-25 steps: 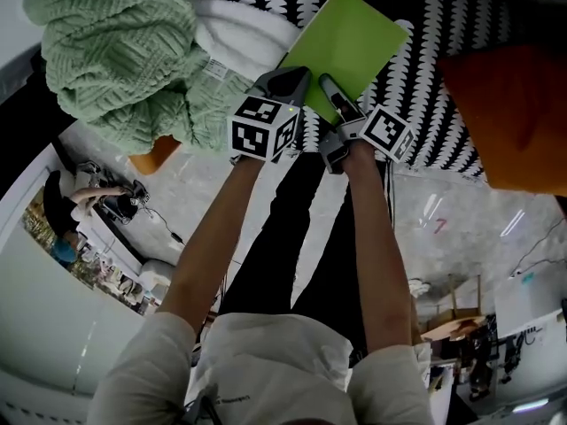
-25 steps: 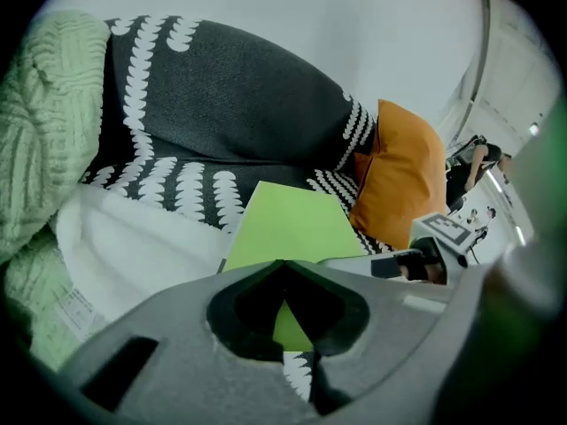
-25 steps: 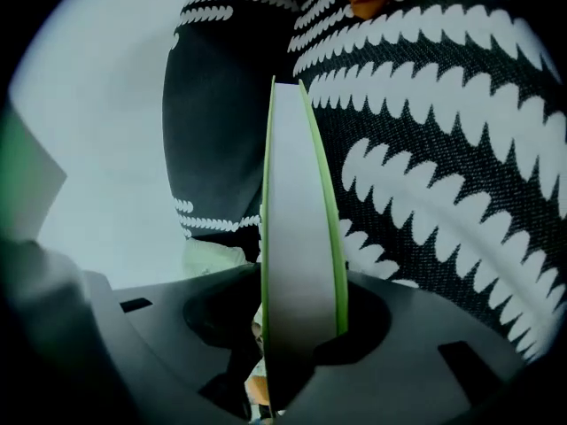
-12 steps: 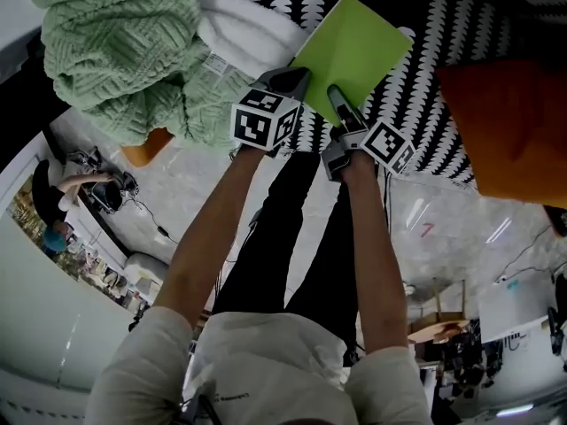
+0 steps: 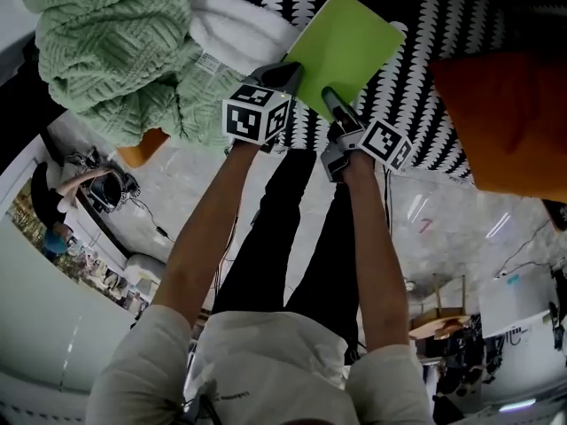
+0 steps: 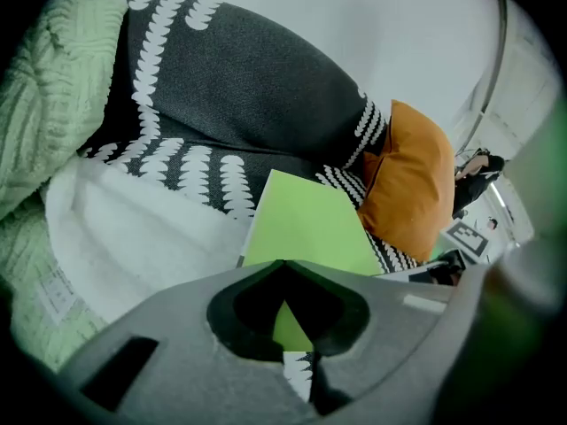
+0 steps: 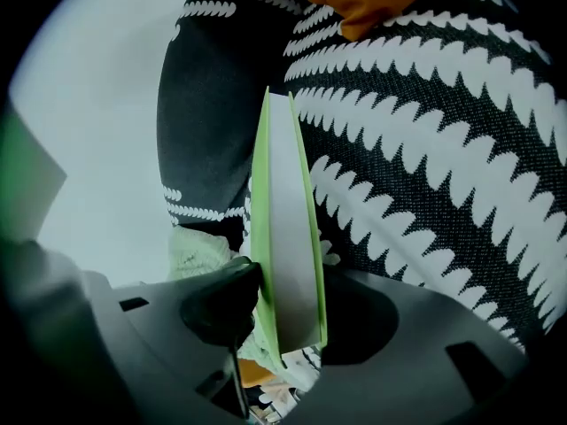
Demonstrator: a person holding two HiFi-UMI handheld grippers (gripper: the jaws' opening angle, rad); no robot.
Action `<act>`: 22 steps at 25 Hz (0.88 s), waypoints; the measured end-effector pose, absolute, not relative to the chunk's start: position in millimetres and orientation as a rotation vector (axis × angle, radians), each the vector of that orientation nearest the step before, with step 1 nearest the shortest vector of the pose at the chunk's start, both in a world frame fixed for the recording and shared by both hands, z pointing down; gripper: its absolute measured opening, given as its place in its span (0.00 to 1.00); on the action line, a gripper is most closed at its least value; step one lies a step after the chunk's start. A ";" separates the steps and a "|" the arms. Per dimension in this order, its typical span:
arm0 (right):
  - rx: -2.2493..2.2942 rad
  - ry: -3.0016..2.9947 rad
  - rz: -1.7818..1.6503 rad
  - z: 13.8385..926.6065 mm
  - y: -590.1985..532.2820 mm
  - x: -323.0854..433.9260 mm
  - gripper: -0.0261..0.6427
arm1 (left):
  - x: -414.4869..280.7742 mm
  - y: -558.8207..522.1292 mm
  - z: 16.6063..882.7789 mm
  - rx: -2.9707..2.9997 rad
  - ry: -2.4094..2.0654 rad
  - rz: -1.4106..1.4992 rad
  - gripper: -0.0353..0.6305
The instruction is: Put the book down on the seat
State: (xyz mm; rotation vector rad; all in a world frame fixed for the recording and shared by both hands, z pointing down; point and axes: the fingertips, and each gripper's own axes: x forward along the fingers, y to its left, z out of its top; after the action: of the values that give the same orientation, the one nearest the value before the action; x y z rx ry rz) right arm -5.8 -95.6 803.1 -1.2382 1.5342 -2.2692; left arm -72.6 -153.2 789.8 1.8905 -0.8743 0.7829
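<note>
A lime-green book (image 5: 348,44) lies flat on the black seat with white leaf print (image 5: 425,69). My right gripper (image 5: 332,103) is at the book's near edge. In the right gripper view the book (image 7: 288,237) stands edge-on between the jaws. The left pad (image 7: 226,304) is against its cover and a dark gap shows on the other side, so the jaws are open around it. My left gripper (image 5: 282,76) is at the book's near left corner, shut with nothing in it. The book (image 6: 306,228) shows beyond its tips (image 6: 283,268).
A pale green knitted blanket (image 5: 115,51) is piled at the left, on a white fleecy cushion (image 5: 239,29) that touches the book's left side. An orange pillow (image 5: 505,113) sits on the seat at the right. The person's legs and the floor are below.
The book and both grippers have stayed almost in place. The left gripper's marker cube has shifted slightly to the left and up.
</note>
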 end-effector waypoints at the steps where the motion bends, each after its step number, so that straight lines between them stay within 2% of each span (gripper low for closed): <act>1: -1.230 1.533 -2.274 803.9 -93.4 -5.9 0.32 | -73.4 -153.1 790.7 1.887 -0.874 0.779 0.07; 22: -1.237 1.758 -2.317 784.2 -75.6 22.8 0.32 | -74.9 -160.6 778.3 1.847 -0.965 0.734 0.07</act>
State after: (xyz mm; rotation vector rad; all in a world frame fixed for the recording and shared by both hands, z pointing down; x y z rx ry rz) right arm 22.8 -75.6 784.2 -1.2368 1.7580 -2.3173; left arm -74.9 -160.6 778.3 1.8471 -0.9655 0.7342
